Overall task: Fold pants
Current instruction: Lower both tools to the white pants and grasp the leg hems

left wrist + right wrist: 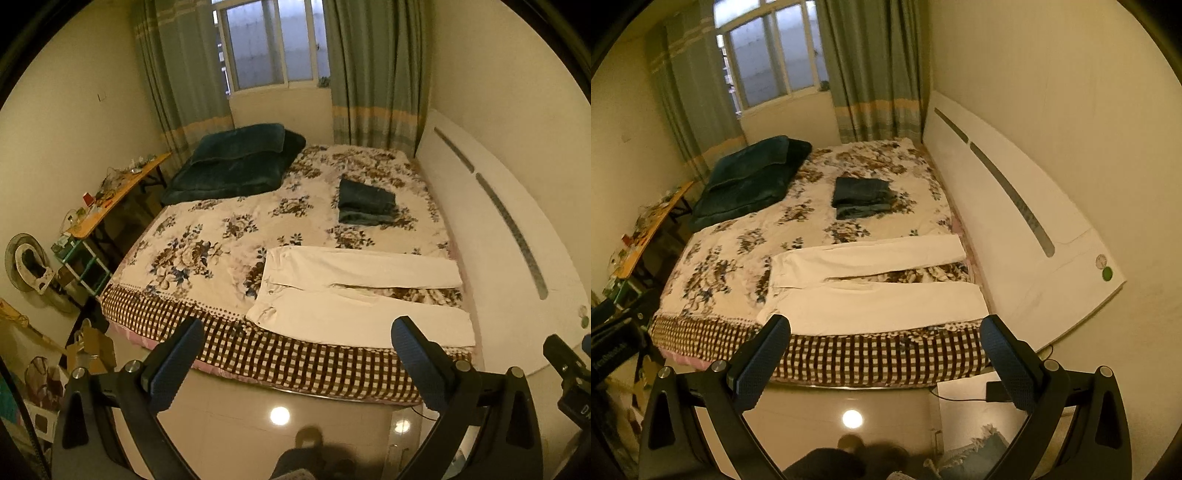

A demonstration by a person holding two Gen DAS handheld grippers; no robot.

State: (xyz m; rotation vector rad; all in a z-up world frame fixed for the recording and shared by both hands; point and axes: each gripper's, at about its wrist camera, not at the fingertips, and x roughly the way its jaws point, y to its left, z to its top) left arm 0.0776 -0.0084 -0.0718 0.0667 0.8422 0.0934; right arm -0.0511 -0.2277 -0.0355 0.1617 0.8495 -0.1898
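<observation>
White pants [354, 295] lay flat, legs apart, at lower centre on the bed [221, 236], ready for folding; left tool [297, 363] and right tool [884, 363] hovered wide open, empty.

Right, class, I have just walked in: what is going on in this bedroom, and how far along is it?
A person holds a claw in each hand, facing a bed. White pants lie spread flat near the bed's front edge, both legs straight and slightly apart, not yet folded. The left claw and right claw are both open, hovering short of the bed and touching nothing. Farther back sit a folded dark garment and a dark green blanket.
</observation>
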